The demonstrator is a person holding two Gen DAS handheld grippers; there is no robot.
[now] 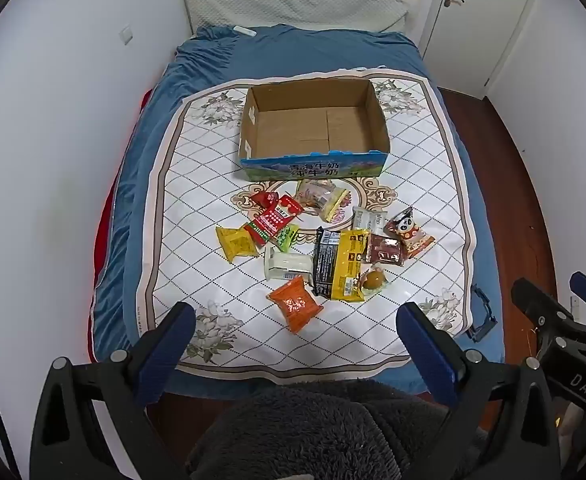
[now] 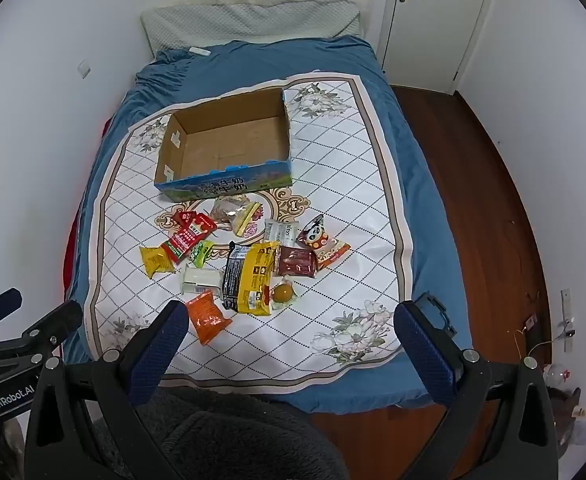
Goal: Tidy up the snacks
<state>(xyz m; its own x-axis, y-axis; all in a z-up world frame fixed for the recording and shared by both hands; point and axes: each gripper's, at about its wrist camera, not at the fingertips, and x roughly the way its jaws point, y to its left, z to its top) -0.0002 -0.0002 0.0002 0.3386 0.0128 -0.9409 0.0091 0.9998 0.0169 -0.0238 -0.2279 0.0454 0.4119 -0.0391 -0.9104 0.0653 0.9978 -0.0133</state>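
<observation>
While the left claw (image 1: 295, 318) hangs spread and empty, the orange packet (image 1: 294, 304) lies nearest it, well short of the cardboard box (image 1: 249, 124); slick wrappers may slip. Right view: the right claw (image 2: 291, 322) is likewise spread; overlapped packets could probably drag together.

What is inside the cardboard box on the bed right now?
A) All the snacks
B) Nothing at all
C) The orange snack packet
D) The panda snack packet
B: the cardboard box shows only its bare brown bottom, and the snacks all lie on the patterned cloth in front of it.
</observation>
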